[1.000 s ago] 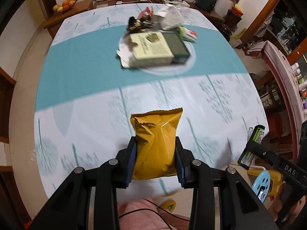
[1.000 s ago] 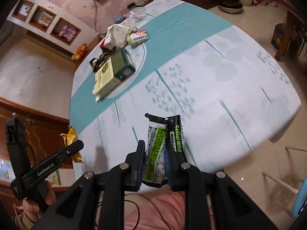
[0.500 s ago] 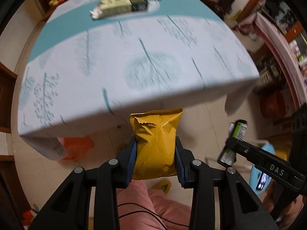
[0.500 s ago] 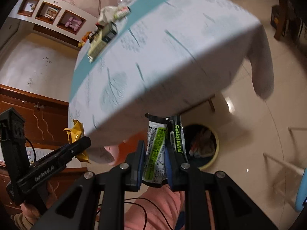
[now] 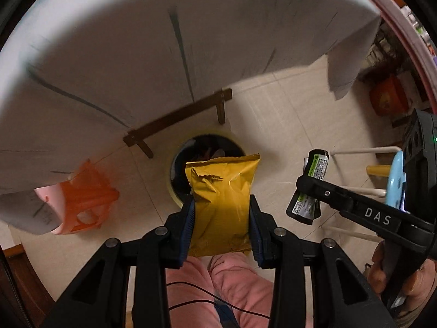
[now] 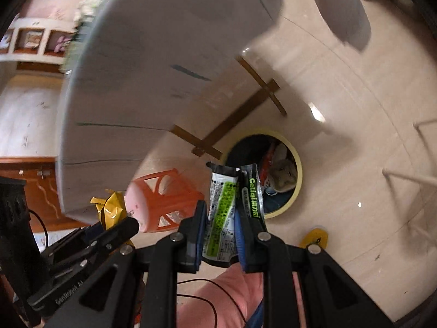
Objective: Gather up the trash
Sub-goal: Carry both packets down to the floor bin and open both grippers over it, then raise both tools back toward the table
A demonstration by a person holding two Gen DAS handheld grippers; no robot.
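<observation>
Both wrappers held above the bin
Left gripper [image 5: 221,218] clamps a yellow snack bag [image 5: 221,202]; right gripper [image 6: 218,232] pinches green-black wrappers [image 6: 232,207], over the floor's trash bin [image 6: 297,180].

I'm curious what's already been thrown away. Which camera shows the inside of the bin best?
The right wrist view: the bin lies open beside the green wrapper, showing trash inside. In the left wrist view the yellow bag in the left claw hides most of the bin.
</observation>
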